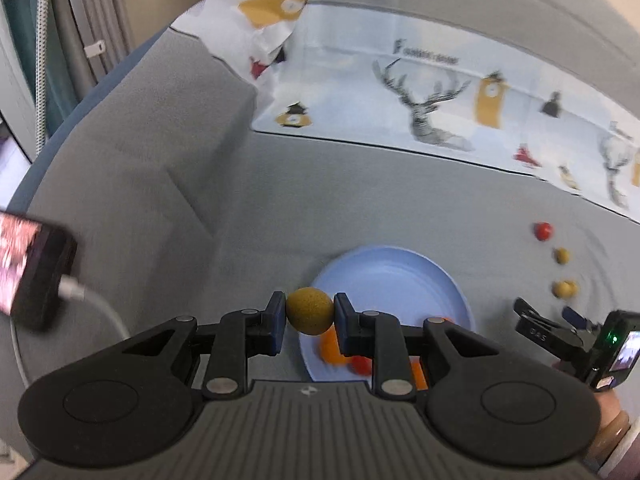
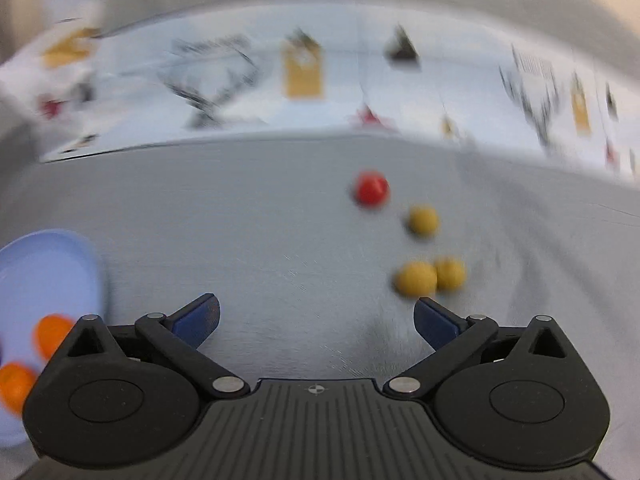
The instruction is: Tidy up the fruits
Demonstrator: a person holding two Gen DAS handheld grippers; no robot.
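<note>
One blue plate (image 1: 400,276) lies just beyond the left gripper (image 1: 310,318), which is clamped on one yellow-brown fruit (image 1: 309,310) above the plate's near-left rim; two orange fruits (image 2: 52,334) and one red fruit (image 1: 361,364) sit on it. Ahead and to the right of the wide-open, empty right gripper (image 2: 316,320) lie three yellow fruits (image 2: 416,279) and one red ball (image 2: 372,188).

Both wrist views look steeply down, close – share blue plate (image 1: 440,280).

A home: grey sofa (image 1: 168,168) with a charging phone (image 1: 28,268).
</note>
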